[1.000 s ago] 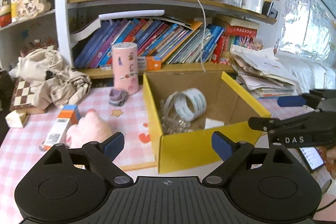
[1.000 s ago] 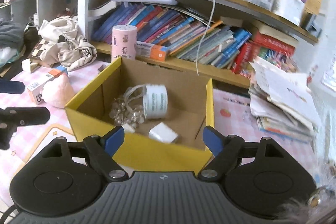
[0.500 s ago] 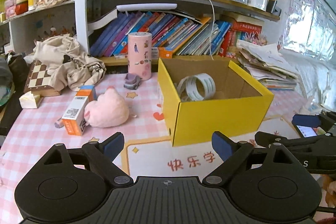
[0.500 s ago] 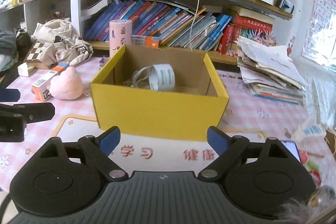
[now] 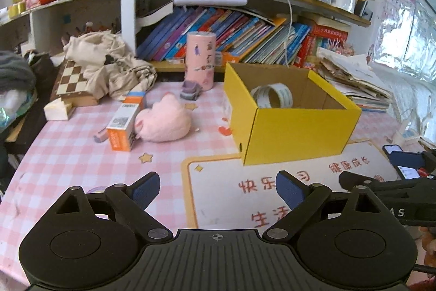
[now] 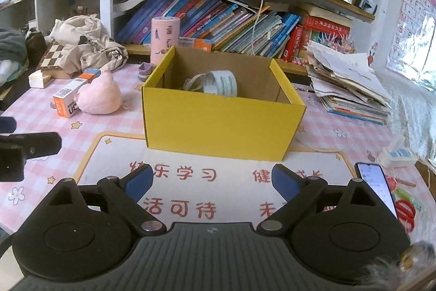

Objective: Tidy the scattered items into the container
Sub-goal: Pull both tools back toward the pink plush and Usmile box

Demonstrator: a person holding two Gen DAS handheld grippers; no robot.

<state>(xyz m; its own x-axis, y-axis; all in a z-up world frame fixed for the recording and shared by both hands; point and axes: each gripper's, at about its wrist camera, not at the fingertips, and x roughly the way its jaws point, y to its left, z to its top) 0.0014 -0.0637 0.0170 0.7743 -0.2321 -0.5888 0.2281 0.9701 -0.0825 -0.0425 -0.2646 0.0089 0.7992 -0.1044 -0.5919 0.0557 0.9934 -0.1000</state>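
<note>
- My left gripper (image 5: 216,188) hangs over the near table (image 5: 68,160) with its jaws spread and nothing between them.
- My right gripper (image 6: 211,180) is the same, empty, its jaws opening wider.
- The open yellow cardboard box (image 5: 294,127) sits mid-table and already holds a roll of clear tape (image 5: 272,97).
- Left of the box lies the soft pink plush toy (image 5: 163,120), touching an orange-and-white carton (image 5: 124,124).
- I judge the plush light and squashy; I'd pinch it across its rounded middle, where it will give without slipping.
- The carton looks stiff and light; I'd take it across its narrow sides.
- A small purple toy (image 5: 190,90) stands farther back, beside a tall pink tube (image 5: 200,60).
</note>
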